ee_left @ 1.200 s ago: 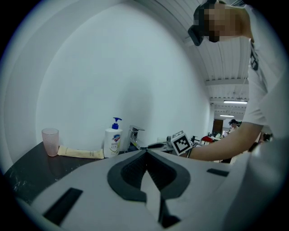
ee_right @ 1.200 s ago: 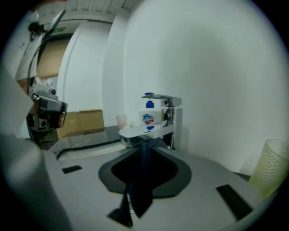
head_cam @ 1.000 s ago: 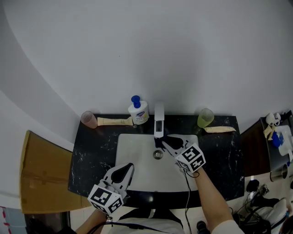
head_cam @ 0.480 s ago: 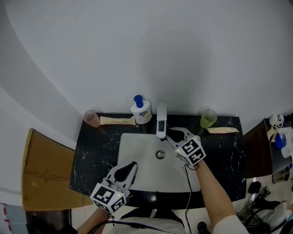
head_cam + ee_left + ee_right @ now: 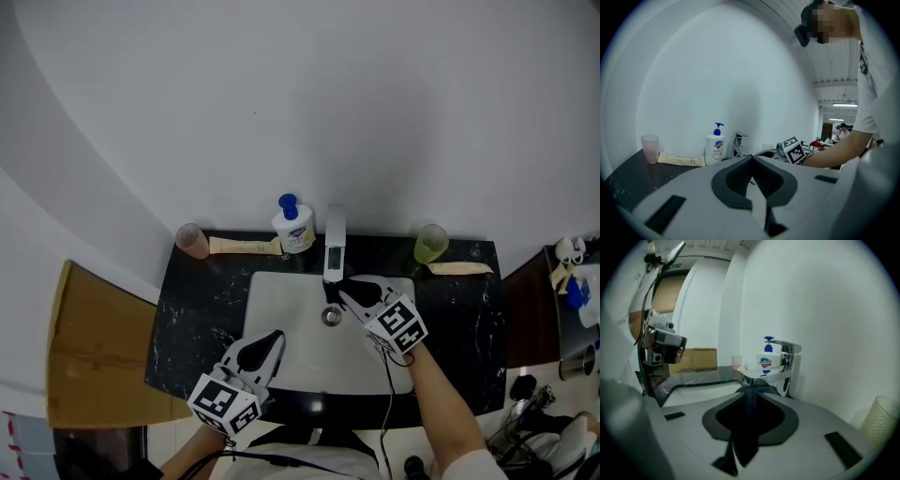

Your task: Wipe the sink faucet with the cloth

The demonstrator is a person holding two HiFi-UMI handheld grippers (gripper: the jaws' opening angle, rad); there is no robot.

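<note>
My right gripper (image 5: 752, 384) has its jaws clamped on the dark cloth (image 5: 747, 427). The cloth fills the slot between the pads and hangs back toward my camera in a loose fold. Its front edge sits right at the underside of the chrome faucet (image 5: 790, 362) spout, at twelve o'clock from the tips. I cannot tell whether it presses on the metal.

My left gripper (image 5: 751, 159) has its jaws together with nothing between them.

In the head view, the right gripper is at about one o'clock in the white sink (image 5: 281, 309), with its tips just beside the spout end. The left gripper is at seven o'clock over the basin's near edge, well apart from the faucet. The drain (image 5: 331, 317) lies between the two grippers, closer to the right one.

On the black marble counter (image 5: 202, 319), a white soap bottle (image 5: 293, 228) with a blue pump stands at ten o'clock from the faucet. A flat tube (image 5: 244, 247) and a pink cup (image 5: 192, 241) lie further out at nine o'clock. A green cup (image 5: 431, 244) stands at three o'clock from the faucet.
</note>
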